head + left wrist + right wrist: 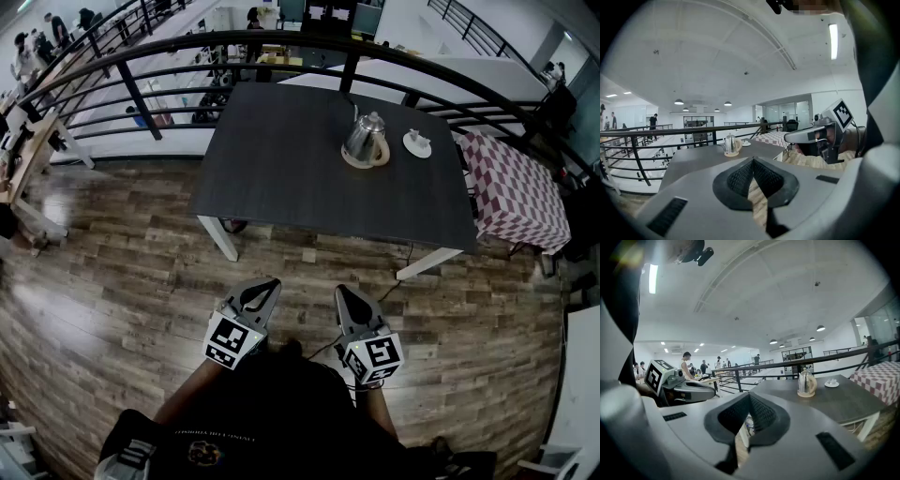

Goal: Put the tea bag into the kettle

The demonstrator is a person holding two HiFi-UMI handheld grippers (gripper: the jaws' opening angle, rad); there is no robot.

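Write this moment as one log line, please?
left gripper: shut, empty | right gripper: shut, empty | kettle: on table, untouched

Head view overhead, others low, sharing table (281, 159)

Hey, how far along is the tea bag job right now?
Nothing looks done yet. The kettle sits on the table beside a small white dish. In hand: nothing; left gripper and right gripper are shut and empty, short of the table. Left: the whole job.
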